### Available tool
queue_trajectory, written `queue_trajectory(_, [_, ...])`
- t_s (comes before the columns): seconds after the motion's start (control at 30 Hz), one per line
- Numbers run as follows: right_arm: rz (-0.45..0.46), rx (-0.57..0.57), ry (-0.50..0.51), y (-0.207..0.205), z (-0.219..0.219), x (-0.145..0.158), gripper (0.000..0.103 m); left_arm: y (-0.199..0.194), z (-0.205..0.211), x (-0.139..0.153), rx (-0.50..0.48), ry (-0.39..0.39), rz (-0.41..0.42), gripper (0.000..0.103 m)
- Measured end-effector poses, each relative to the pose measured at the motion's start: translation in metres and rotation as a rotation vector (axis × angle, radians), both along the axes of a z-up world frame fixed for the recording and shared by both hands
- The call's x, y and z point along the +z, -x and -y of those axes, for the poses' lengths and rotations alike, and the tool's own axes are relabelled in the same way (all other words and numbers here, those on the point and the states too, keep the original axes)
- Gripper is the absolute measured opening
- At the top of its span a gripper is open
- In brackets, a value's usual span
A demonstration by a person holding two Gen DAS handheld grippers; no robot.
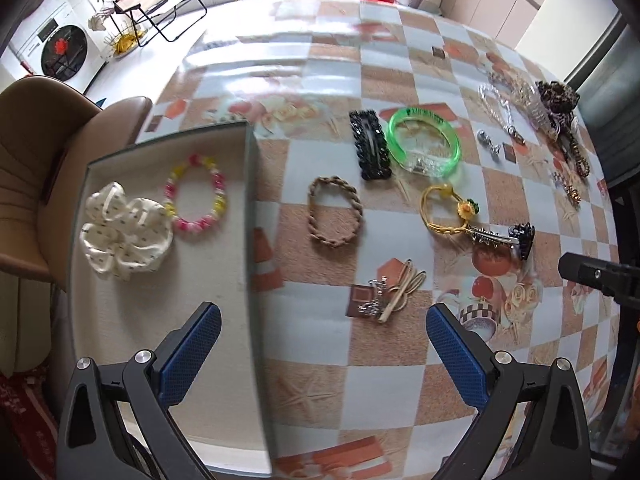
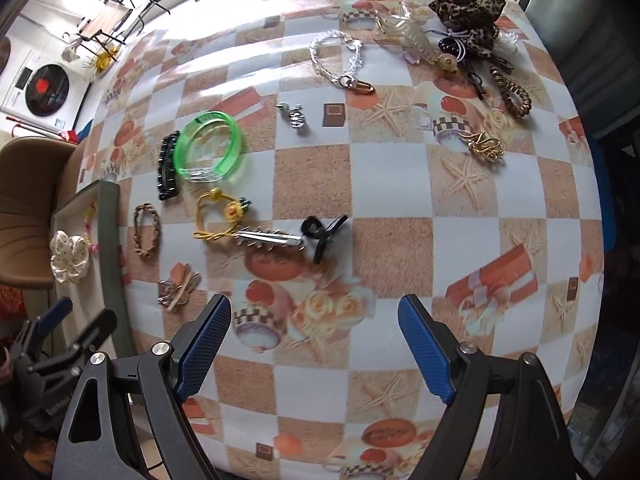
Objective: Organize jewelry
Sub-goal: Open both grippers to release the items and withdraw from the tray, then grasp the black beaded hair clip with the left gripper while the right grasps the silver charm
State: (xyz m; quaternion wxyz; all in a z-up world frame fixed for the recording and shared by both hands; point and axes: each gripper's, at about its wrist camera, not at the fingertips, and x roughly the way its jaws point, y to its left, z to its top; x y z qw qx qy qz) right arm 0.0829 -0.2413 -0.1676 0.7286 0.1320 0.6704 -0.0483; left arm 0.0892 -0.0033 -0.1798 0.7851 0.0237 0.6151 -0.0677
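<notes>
Both fisheye views look steeply down along their own tongs onto the worktop (image 1: 384,380), from close above its near edge. The left view sits over the tray (image 1: 252,200) rim; the right view sits further right. Both share the green bangle (image 1: 425,142) and the braided band (image 2: 147,236) beside the tray.

In the right wrist view the tray (image 2: 110,240) wall hides most of the beaded bracelet (image 2: 91,224), and the left gripper (image 2: 60,320) beside the tray is cut off by the picture's edge. The small silver piece (image 2: 295,117) beyond the green bangle (image 2: 208,146) is too small to tell. The heap behind the leopard scrunchie (image 1: 558,96) is tangled and blurred.
</notes>
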Motion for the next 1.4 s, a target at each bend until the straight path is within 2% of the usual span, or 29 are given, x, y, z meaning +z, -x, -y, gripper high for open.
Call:
queue_trajectory(0.13, [-0.016,-0.026,-0.028,-0.006,0.011,-0.013,0.088,-0.015,0.008,-0.001,0.017,0.003,0.016,0.103])
queue_trajectory(0.4, [-0.003,-0.068,-0.040,-0.026,0.023,-0.025,0.088,-0.080,0.019,-0.012,0.055,-0.035,0.058,0.103])
queue_trajectory(0.47, [0.017,-0.053,-0.020,-0.037,0.024,-0.025,0.088,-0.093,0.024,-0.019,0.043,-0.057,0.053,0.094])
queue_trajectory(0.63, [0.053,-0.020,0.016,-0.067,0.025,-0.027,0.087,-0.114,0.034,-0.040,0.002,-0.100,0.014,0.094])
queue_trajectory(0.83, [0.051,0.078,0.066,-0.098,0.016,-0.043,0.075,-0.119,0.038,-0.054,-0.021,-0.111,-0.018,0.094])
queue_trajectory(0.97, [0.044,0.125,0.096,-0.111,0.007,-0.054,0.066,-0.128,0.041,-0.056,-0.025,-0.100,-0.005,0.094])
queue_trajectory(1.27, [0.084,0.169,0.152,-0.133,-0.007,-0.059,0.063,-0.146,0.051,-0.061,-0.040,-0.081,0.004,0.094])
queue_trajectory(1.33, [0.091,0.180,0.172,-0.138,-0.016,-0.062,0.059,-0.150,0.053,-0.061,-0.043,-0.066,0.004,0.085])
queue_trajectory(1.4, [0.098,0.192,0.190,-0.140,-0.019,-0.061,0.050,-0.155,0.054,-0.061,-0.046,-0.052,0.003,0.080])
